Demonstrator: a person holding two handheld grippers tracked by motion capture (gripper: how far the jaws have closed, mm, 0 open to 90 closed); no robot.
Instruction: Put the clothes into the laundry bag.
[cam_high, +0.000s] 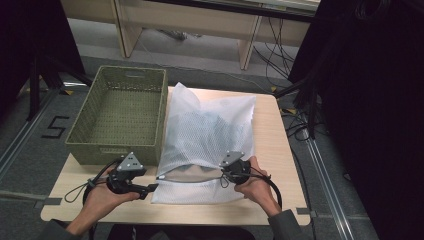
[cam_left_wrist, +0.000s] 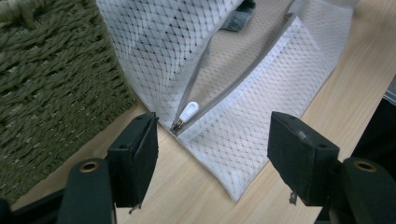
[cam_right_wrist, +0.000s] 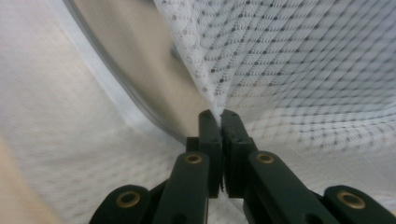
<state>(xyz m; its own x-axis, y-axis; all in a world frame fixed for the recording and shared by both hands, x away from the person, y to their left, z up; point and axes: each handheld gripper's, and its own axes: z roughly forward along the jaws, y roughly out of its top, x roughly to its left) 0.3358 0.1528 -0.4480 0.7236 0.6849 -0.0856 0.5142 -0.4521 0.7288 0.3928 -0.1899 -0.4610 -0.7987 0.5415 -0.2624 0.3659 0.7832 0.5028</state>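
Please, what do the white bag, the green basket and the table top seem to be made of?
The bag looks like thin white mesh fabric, probably synthetic: small holes show all over. The basket looks woven from olive-green twisted cord, perhaps paper or grass; its strands look matte. The table appears pale wood or wood-look laminate, smooth with faint grain.

We see a small table (cam_high: 280, 150) with a light wood top and round corners. It stands on a grey floor (cam_high: 30, 160). On the floor to the left there is a black number 5 (cam_high: 54, 127). Metal rails (cam_high: 325, 175) run along the floor on both sides of the table. Behind the table stands a big pale wood desk (cam_high: 200, 22) with flat legs. Black cables (cam_high: 277, 55) lie on the floor under it and to the right. Dark black curtains (cam_high: 370, 100) hang on the right side, and more dark cloth hangs on the left. The light is soft and a bit dim.
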